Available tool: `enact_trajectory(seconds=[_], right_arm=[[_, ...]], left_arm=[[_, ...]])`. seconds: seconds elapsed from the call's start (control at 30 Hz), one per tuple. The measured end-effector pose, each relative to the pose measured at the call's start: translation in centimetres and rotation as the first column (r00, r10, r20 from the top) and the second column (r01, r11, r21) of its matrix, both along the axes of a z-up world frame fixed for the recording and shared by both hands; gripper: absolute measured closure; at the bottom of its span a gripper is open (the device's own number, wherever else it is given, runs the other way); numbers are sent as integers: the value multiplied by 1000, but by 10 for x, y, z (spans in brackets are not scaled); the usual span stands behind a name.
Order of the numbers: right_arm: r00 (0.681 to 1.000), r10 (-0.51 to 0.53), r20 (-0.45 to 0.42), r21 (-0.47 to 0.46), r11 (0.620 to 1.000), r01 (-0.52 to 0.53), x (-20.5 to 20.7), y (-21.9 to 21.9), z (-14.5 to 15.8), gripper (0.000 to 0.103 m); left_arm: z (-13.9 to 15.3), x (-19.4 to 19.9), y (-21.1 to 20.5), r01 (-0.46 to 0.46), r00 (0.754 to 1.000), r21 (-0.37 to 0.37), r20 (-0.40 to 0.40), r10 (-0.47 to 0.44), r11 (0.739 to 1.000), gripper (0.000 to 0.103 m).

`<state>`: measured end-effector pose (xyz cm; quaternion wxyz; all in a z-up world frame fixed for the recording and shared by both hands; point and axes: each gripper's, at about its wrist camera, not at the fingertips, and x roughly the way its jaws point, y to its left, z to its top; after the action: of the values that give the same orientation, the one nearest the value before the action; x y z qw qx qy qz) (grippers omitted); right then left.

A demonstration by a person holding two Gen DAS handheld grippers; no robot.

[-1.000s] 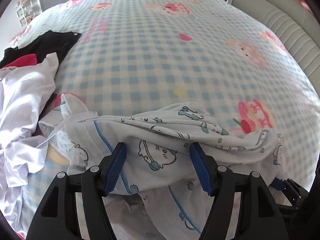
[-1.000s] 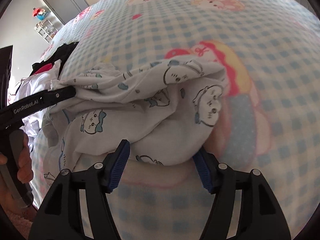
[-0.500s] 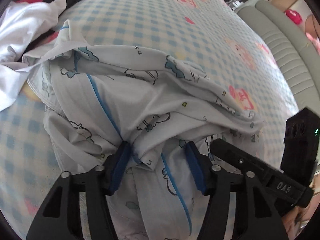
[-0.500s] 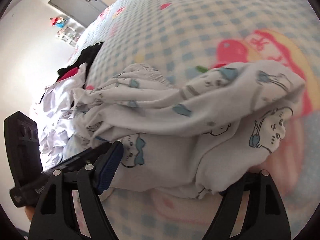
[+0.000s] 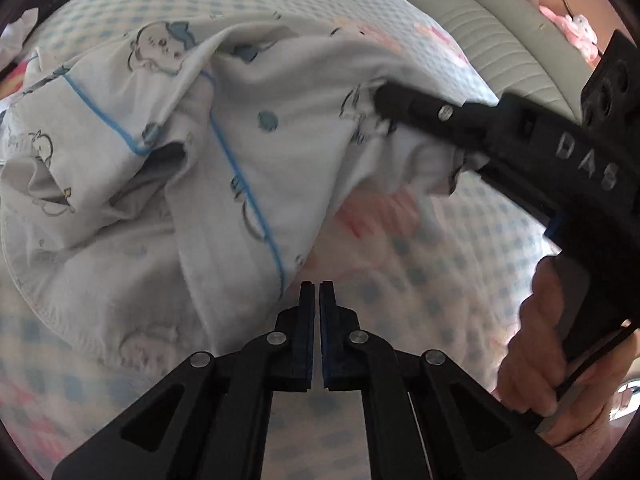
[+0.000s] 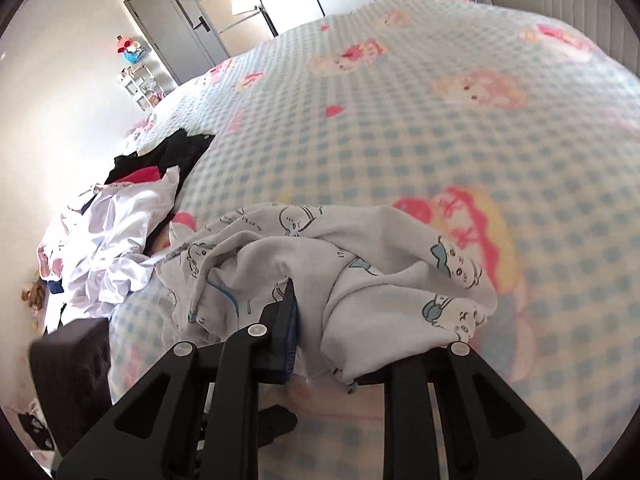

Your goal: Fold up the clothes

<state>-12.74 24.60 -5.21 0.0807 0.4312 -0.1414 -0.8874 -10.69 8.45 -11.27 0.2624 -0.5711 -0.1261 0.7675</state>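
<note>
A white garment with cartoon prints and blue piping lies crumpled on the checked bedspread. My right gripper has a thick bunch of this garment between its fingers. Its jaws are closing and its right finger is buried under cloth. In the left wrist view the right gripper holds that fold up off the bed, with cloth hanging from its tip. My left gripper is shut just right of the garment's piped hem. No cloth shows between its pads.
A heap of white clothes with black and red pieces lies at the bed's left side. A grey padded headboard borders the bed. A person's hand grips the right gripper's handle. A grey door stands beyond the bed.
The left jaws went from wide open around the garment to shut, and that gripper slid right, off the cloth's edge. The right jaws narrowed on a bunch of cloth and rose, lifting it.
</note>
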Motion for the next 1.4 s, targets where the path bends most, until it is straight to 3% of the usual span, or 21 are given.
enact_trajectory(seconds=[0.13,0.23,0.27,0.3,0.47,0.6,0.67,0.73,0.77,0.83,0.9,1.03,1.1,1.2,1.3,1.4], right_arm=[[990,-79,-115,103,991,91,22,26,39,84],[969,-148,-197,107,979,171,35,49,61,84],[973,-135,-187,91,984,154,33,51,63,84],[983,-103,-152,84,990,117,28,48,61,84],[1000,9,30,54,998,-10,20,26,21,76],[995,-11,103,48,999,6,33,32,-12,70],[992,-38,123,69,997,30,39,38,-24,63],[987,-67,145,65,996,58,35,46,-32,51],[984,-79,157,57,996,71,33,50,-36,48],[981,-67,183,36,997,61,23,51,-47,30],[973,-37,230,23,999,32,12,41,-62,24],[955,17,296,13,1000,-21,-9,17,-89,22],[961,29,275,36,999,-40,-12,5,-90,27],[972,54,227,21,998,-60,-11,-1,-80,66],[987,41,158,12,999,-44,-3,0,-60,76],[997,20,71,26,999,-22,8,5,-30,80]], left_arm=[[4,8,4,41,999,-11,8,-41,999,95],[15,7,6,55,998,2,-17,-54,999,69],[17,2,4,42,999,15,-27,-42,999,54],[19,-2,0,25,999,21,-39,-24,999,50],[29,-21,-23,-133,988,-31,-88,130,991,50],[30,-42,-58,-244,965,-75,-119,235,967,49],[26,-54,-74,-296,950,-110,-141,279,949,48],[17,-71,-85,-340,938,-109,-113,328,934,48],[12,-79,-85,-341,939,-104,-85,334,934,47],[-1,-93,-76,-302,953,-86,-9,302,949,44],[-10,-99,-67,-288,957,-98,3,290,953,42],[-24,-102,-46,-259,966,-155,-31,257,953,43],[-30,-104,-43,-251,968,-166,-19,252,954,52],[-26,-102,-43,-245,969,-126,-2,247,961,68],[-20,-88,-47,-218,975,-85,12,220,972,78],[-13,-72,-40,-182,983,-40,23,183,983,81]])
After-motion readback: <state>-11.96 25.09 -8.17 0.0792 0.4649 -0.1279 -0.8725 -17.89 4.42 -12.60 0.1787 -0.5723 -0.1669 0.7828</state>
